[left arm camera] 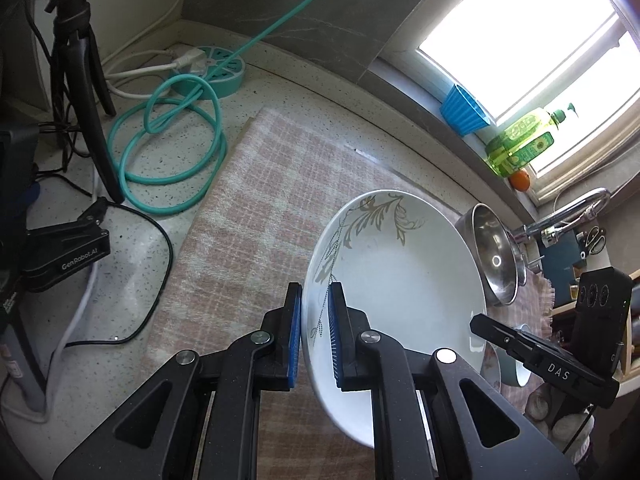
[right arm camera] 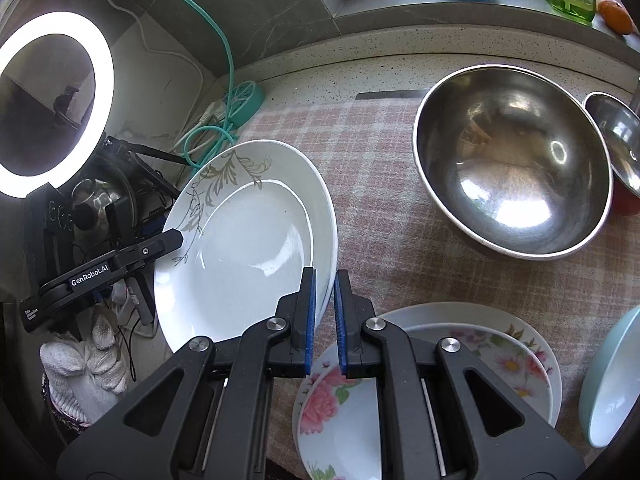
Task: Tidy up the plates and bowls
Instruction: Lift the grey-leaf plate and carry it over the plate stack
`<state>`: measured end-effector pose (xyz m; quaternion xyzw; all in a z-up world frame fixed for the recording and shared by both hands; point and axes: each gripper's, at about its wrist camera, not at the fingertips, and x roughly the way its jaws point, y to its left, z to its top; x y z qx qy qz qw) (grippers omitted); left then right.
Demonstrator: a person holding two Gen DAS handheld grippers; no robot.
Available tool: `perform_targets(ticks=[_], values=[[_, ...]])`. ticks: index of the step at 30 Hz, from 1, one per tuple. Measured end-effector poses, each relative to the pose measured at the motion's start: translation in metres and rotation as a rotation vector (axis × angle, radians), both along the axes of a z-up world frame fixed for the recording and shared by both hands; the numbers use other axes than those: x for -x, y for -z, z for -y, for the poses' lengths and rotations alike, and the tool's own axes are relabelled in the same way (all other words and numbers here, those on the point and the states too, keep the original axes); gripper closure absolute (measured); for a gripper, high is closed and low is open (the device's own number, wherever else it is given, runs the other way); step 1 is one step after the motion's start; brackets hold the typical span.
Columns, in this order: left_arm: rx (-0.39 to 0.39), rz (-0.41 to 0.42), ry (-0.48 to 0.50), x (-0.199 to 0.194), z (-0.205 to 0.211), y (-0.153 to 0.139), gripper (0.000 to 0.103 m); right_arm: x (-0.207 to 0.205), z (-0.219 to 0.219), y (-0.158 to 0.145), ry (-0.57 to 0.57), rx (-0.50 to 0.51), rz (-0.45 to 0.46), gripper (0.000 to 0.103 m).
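Left gripper (left arm camera: 315, 326) clamping white plate (left arm camera: 400, 272) rim, right gripper (right arm camera: 325, 312) pinching opposite rim, plate hanging tilted over checked cloth (left arm camera: 248, 200), steel bowl (right arm camera: 516, 160) sitting nearby

Three plates (right arm camera: 248, 240), two steel bowls (right arm camera: 516, 160), one teal bowl (right arm camera: 612, 380).

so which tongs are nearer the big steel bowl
Right. The right tongs grip the white plate on the rim facing the big steel bowl; the left tongs grip its far rim.
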<state>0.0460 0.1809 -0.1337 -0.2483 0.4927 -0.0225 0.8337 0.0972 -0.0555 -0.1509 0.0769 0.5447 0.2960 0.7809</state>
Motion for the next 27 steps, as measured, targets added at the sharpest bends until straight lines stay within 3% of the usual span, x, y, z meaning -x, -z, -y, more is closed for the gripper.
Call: perform_targets(ticks=[12, 27], values=[[0.043, -0.014, 0.129, 0.015, 0.058, -0.002, 0.092, 0.038, 0.070, -0.015, 0.074, 0.004, -0.003, 0.094], [0.024, -0.072, 0.292, 0.026, 0.130, 0.010, 0.092, 0.074, 0.145, 0.005, 0.176, 0.044, -0.057, 0.094]])
